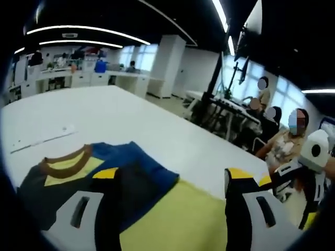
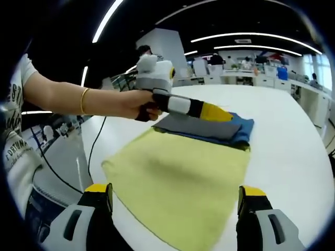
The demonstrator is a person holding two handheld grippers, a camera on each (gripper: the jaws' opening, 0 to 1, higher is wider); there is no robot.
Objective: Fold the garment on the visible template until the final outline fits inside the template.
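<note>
The garment lies on the white table [image 1: 104, 110]. It has a yellow body [image 2: 178, 167], a blue part [image 1: 141, 157], a grey part [image 2: 193, 125] and a brown-trimmed collar [image 1: 65, 164]. Its far end is folded over in grey and blue layers [image 2: 230, 130]. My left gripper [image 1: 171, 175] stands open low over that folded end, its jaws wide apart with grey cloth between them. In the right gripper view a hand [image 2: 133, 104] holds the left gripper [image 2: 214, 113] on the grey layer. My right gripper [image 2: 175, 191] hovers open above the yellow near edge, holding nothing.
A thin pale strip with a small label [image 1: 49, 137] lies on the table beyond the collar. Several seated people [image 1: 293, 130] and desks line the table's far side. A cable [image 2: 91, 151] trails off the table edge beside the person's arm [image 2: 68, 97].
</note>
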